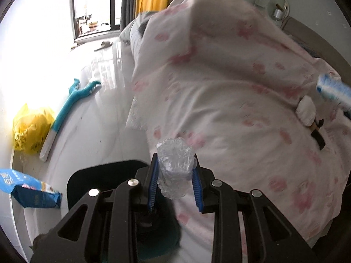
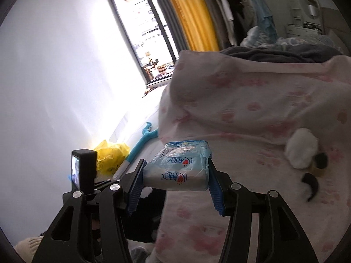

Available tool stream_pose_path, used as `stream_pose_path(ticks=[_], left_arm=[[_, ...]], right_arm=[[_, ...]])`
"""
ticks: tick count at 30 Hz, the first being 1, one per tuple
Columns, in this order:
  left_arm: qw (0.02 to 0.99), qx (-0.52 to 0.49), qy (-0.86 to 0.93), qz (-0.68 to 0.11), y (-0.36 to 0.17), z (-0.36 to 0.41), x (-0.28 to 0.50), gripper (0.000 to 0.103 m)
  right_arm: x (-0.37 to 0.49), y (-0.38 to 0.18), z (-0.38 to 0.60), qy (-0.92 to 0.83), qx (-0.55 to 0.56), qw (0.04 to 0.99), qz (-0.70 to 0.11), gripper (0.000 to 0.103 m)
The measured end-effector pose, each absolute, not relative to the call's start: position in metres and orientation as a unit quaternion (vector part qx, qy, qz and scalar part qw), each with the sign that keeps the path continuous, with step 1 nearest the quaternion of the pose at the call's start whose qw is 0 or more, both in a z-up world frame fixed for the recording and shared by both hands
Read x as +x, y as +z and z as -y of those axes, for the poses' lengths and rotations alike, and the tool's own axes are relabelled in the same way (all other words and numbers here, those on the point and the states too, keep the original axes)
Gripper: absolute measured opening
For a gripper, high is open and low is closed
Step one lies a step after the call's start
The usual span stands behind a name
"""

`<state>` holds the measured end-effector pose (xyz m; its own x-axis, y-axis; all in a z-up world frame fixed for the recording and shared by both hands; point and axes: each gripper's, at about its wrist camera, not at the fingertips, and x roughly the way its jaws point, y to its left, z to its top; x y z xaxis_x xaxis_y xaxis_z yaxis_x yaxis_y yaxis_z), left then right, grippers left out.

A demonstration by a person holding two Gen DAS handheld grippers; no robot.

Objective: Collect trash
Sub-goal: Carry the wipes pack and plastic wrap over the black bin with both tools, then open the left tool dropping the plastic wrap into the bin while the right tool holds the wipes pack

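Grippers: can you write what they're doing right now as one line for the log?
left gripper: shut on plastic wad | right gripper: shut on tissue pack | below: bed | left on bed: white wad

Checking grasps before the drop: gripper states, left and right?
Left gripper: shut on crumpled clear plastic wrap.
Right gripper: shut on a light-blue tissue pack.

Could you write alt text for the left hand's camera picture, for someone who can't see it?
The left gripper is shut on a crumpled clear plastic wad, held over the edge of a bed with a pink-patterned cover. On the white floor to the left lie a yellow bag and a blue packet.
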<state>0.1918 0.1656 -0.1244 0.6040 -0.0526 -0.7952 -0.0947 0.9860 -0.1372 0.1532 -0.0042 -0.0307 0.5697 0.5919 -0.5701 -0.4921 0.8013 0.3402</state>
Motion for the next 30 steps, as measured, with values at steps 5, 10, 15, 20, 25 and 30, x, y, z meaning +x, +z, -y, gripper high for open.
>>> stream_pose_path(ticks=[5, 10, 15, 20, 25, 30], left_arm=[[0.872, -0.095, 0.022, -0.479, -0.144, -0.187, 0.188, 0.03], [0.849, -0.109, 0.043, -0.516, -0.165, -0.212, 0.181, 0.03], [0.83, -0.13, 0.056, -0.54, -0.179, -0.235, 0.172, 0.031], [0.809, -0.155, 0.05, -0.564, -0.192, -0.254, 0.162, 0.032], [0.79, -0.175, 0.049, -0.585, -0.203, -0.27, 0.15, 0.044], [0.791, -0.191, 0.049, -0.579, -0.198, -0.287, 0.139, 0.063]], right_arm=[[0.152, -0.035, -0.025, 0.324, 0.061, 0.875, -0.355, 0.055], [0.152, -0.041, -0.052, 0.341, 0.054, 0.864, -0.367, 0.055], [0.15, -0.055, -0.082, 0.359, 0.042, 0.849, -0.385, 0.055], [0.151, -0.067, -0.108, 0.373, 0.036, 0.835, -0.403, 0.055], [0.157, -0.077, -0.133, 0.383, 0.025, 0.825, -0.415, 0.055], [0.157, -0.092, -0.153, 0.385, 0.008, 0.816, -0.43, 0.054]])
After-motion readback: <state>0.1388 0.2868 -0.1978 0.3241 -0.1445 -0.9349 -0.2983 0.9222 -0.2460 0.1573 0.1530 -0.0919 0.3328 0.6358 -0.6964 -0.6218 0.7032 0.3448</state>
